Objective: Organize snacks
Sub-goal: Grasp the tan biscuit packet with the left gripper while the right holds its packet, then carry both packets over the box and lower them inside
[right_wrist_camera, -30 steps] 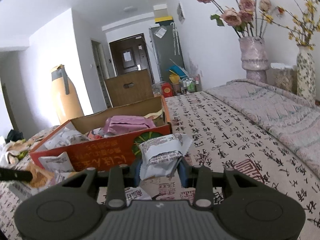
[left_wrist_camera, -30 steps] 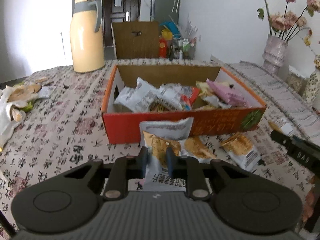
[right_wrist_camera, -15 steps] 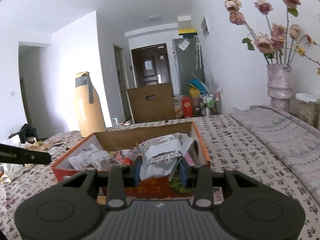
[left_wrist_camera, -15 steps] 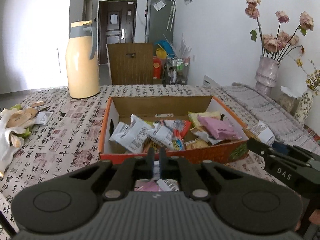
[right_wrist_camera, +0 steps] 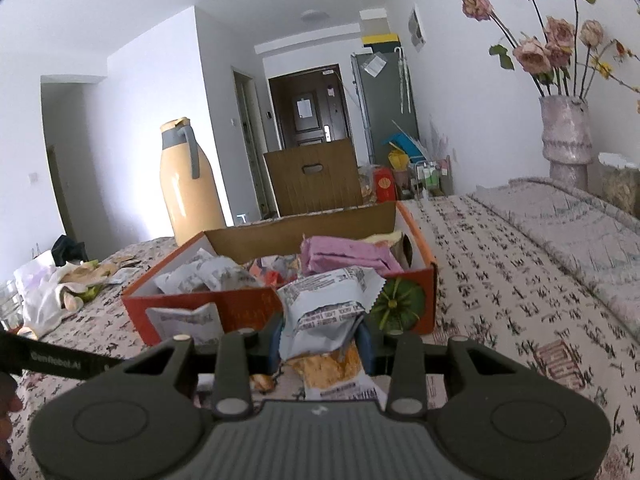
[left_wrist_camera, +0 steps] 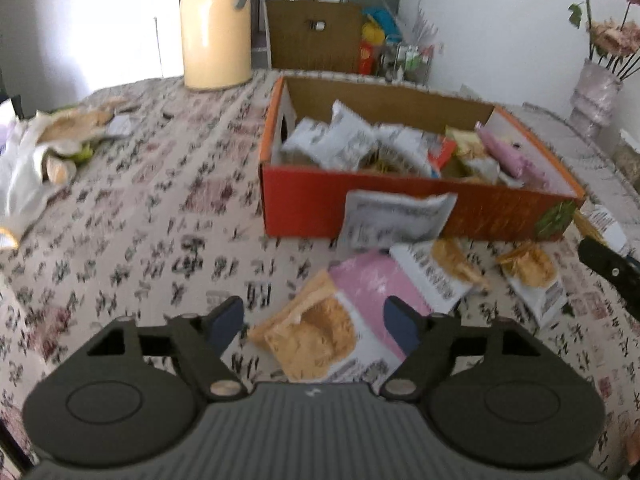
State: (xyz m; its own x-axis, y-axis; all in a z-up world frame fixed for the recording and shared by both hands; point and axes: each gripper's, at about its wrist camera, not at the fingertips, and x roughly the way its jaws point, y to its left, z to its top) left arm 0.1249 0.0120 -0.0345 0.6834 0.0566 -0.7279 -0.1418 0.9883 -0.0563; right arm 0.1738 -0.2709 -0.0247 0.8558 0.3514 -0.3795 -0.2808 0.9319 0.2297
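Right now the left gripper [left_wrist_camera: 314, 318] hangs over the patterned tablecloth [left_wrist_camera: 140, 216] with its fingers spread wide and nothing between them. Just beyond and between the fingertips lies a pink-and-white snack packet [left_wrist_camera: 360, 312] flat on the cloth, with a golden-brown crumpled packet [left_wrist_camera: 308, 336] lying against its near corner. Further off, a grey-and-white packet [left_wrist_camera: 394, 218] leans against the front wall of the orange cardboard box [left_wrist_camera: 304, 196], and two more packets showing yellow-brown snacks [left_wrist_camera: 532, 270] lie on the cloth near the box's right end.

The box itself holds a heap of snacks — silver-grey packets [left_wrist_camera: 332, 140] towards its left, a pale purple packet [left_wrist_camera: 508, 152] towards its right.

The right gripper [right_wrist_camera: 320, 340] has its fingers closed on a silver-grey printed packet [right_wrist_camera: 324, 308], which stands up between them just in front of the box's near wall [right_wrist_camera: 240, 308], by the green pumpkin picture [right_wrist_camera: 400, 304] on the corner. Below the held packet an orange-yellow packet [right_wrist_camera: 328, 364] lies on the cloth.

Beyond the box stand a tall yellow thermos jug [right_wrist_camera: 188, 188] and a brown chair back [right_wrist_camera: 316, 176]; a vase of faded pink roses [right_wrist_camera: 566, 128] sits at the far right — well apart from the snacks.
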